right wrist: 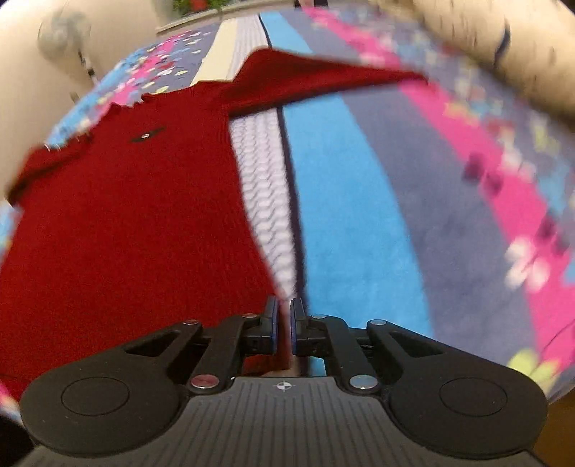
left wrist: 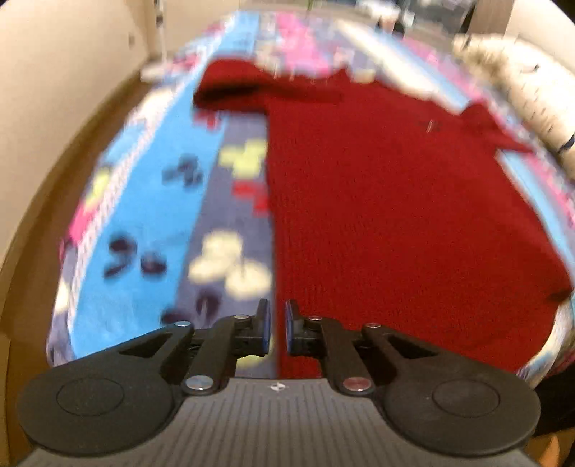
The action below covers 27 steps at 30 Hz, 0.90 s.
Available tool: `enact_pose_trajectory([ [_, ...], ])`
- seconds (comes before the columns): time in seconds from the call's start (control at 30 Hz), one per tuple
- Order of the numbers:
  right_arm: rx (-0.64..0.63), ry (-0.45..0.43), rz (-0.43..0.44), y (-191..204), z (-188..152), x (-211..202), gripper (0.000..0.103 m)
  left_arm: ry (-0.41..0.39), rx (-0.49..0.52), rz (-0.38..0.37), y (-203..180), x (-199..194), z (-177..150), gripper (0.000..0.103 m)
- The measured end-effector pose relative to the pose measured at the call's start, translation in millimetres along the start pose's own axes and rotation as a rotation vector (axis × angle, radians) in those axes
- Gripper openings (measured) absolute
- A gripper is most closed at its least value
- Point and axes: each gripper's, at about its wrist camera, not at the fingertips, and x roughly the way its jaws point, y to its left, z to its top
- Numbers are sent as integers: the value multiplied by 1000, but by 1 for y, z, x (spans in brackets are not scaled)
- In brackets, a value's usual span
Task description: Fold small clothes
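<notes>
A dark red knit sweater (left wrist: 395, 201) lies spread flat on a colourful patterned blanket (left wrist: 151, 201). In the left wrist view its left sleeve is folded across the top. My left gripper (left wrist: 277, 325) hovers over the sweater's lower left edge, jaws nearly closed with a narrow gap and nothing between them. In the right wrist view the sweater (right wrist: 125, 222) fills the left half, its right sleeve stretching up and right. My right gripper (right wrist: 284, 323) hovers at the sweater's lower right edge, jaws nearly closed, nothing clearly held. Both views are blurred.
The blanket (right wrist: 359, 215) has blue, pink and grey stripes and covers a bed. A white fuzzy pillow or throw (left wrist: 532, 97) lies at the bed's far right. A beige wall (left wrist: 54, 72) runs along the left. A standing fan (right wrist: 68, 32) is at the far left.
</notes>
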Motion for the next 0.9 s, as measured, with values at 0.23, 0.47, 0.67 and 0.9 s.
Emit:
enact_pose_trajectory([
  [0.23,-45,-18,238,38,-1,-2,49,55,166,-14,-42,20,-4,40],
  [0.47,-226,132,152,88,-13,16,52,138,240,30,-54,39,-19,48],
  [0.67,-120,-110,175,92,2,-27,56,-124,156,62,-53,-2,-5,84],
  [0.9,-56,-329,187,88,22,-33,56,-296,74,106,-57,-20,9,86],
])
